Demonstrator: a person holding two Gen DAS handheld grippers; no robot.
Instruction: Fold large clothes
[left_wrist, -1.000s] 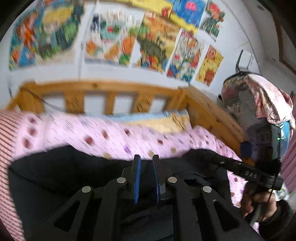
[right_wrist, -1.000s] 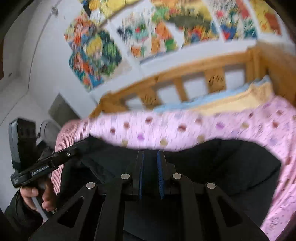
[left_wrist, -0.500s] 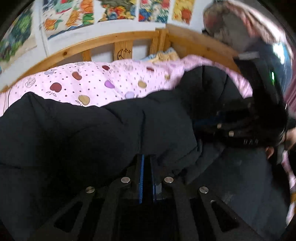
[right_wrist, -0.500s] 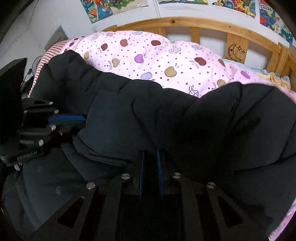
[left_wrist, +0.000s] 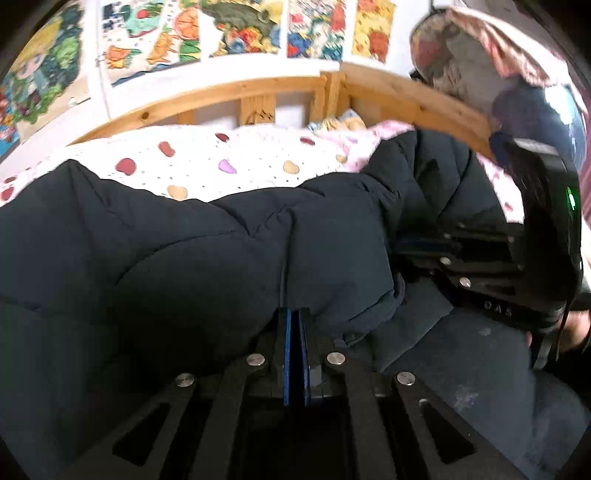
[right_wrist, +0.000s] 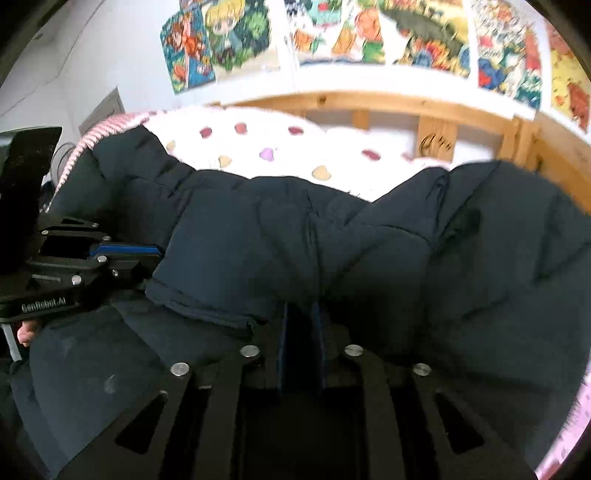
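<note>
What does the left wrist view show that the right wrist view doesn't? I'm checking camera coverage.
Only the left wrist view shows the cloth-draped bundle past the bed's corner and the right gripper from the side. Only the right wrist view shows the striped bedding edge and the left gripper from the side. Both show the dark padded coat, spotted pink duvet, wooden bed rail and wall pictures.

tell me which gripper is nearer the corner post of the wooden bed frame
Right. The right gripper grips the dark coat on the side below the corner post; the left gripper holds the coat's far end.
</note>
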